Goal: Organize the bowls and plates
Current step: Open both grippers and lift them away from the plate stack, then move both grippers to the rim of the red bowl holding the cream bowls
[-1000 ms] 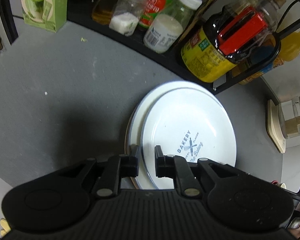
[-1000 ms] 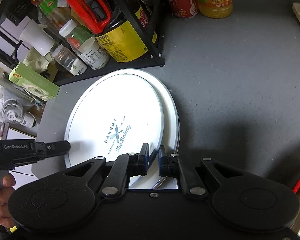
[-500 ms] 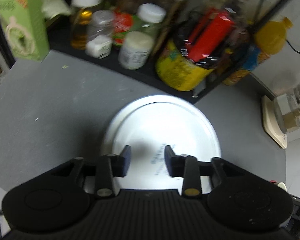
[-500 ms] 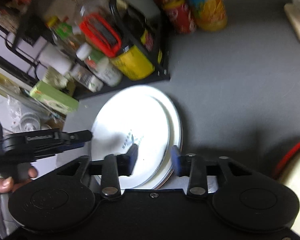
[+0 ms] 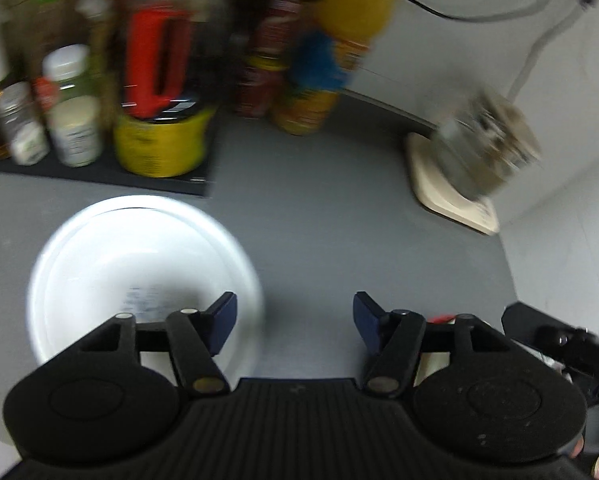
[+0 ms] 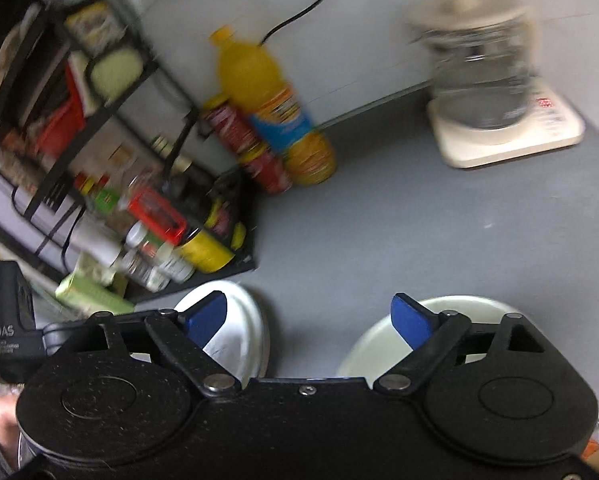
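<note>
A stack of white plates [image 5: 139, 264] lies on the grey counter [image 5: 339, 220], blurred by motion, with a faint print in the middle. My left gripper [image 5: 295, 314] is open and empty, raised above the counter, its left finger over the stack's right rim. In the right wrist view the plate stack [image 6: 239, 332] shows at lower left, partly behind the left finger. A cream-coloured bowl or plate [image 6: 379, 340] sits at lower right, partly hidden. My right gripper [image 6: 309, 314] is open and empty, above the gap between them.
A black rack [image 6: 99, 160] of bottles and jars [image 5: 159, 128] stands at the back left. An orange drink bottle [image 6: 275, 108] and red cans [image 6: 251, 148] stand beside it. A glass jar on a cream base [image 6: 495, 92] sits at the back right. A hand [image 6: 1, 416] holds the left tool.
Both grippers opened wide, let go of the top plate and pulled up and back. The plate now rests on the stack. Both views swung toward the right.
</note>
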`<control>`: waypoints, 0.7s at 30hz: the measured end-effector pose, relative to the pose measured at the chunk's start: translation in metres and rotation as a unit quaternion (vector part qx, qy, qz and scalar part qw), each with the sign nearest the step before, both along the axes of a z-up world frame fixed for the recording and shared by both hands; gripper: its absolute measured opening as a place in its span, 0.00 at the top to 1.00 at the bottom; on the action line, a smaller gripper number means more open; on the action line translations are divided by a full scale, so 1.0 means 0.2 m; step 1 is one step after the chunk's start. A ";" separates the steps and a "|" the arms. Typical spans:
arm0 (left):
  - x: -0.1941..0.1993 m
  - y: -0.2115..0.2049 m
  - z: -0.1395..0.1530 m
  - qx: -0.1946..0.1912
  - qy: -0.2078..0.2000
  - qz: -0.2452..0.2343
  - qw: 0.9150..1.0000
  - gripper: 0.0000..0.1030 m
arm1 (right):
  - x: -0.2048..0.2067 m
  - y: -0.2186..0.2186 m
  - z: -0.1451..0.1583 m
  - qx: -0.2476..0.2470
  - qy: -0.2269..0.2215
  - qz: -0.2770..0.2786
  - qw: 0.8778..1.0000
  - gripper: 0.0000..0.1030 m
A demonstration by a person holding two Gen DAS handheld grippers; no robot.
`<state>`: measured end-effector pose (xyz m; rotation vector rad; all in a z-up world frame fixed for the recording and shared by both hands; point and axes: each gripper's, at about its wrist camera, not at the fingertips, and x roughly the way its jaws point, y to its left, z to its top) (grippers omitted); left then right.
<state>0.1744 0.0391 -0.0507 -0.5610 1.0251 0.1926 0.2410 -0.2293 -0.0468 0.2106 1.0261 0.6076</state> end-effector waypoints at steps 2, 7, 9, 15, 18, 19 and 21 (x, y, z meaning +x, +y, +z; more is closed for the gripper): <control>0.04 -0.09 0.01 0.002 0.000 -0.017 1.000 0.32 | 0.00 -0.09 0.00 0.001 -0.001 -0.021 1.000 0.13; 0.12 -0.28 -0.01 -0.001 0.002 -0.061 0.998 0.30 | -0.01 -0.30 -0.04 -0.002 0.005 -0.068 0.998 0.07; 0.15 -0.35 -0.02 -0.004 0.005 -0.075 0.997 0.30 | -0.02 -0.37 -0.06 -0.006 0.010 -0.083 0.996 0.06; 0.21 -0.49 -0.11 -0.003 0.024 -0.106 0.994 0.30 | -0.06 -0.55 -0.14 -0.016 0.030 -0.115 0.993 0.06; 0.22 -0.50 -0.16 0.000 0.041 -0.103 0.994 0.30 | -0.09 -0.60 -0.21 -0.018 0.048 -0.128 0.991 0.06; 0.22 -0.50 -0.17 -0.003 0.046 -0.103 0.994 0.30 | -0.09 -0.61 -0.23 -0.018 0.054 -0.131 0.990 0.06; 0.22 -0.50 -0.20 -0.008 0.055 -0.106 0.993 0.30 | -0.10 -0.62 -0.27 -0.018 0.066 -0.135 0.989 0.06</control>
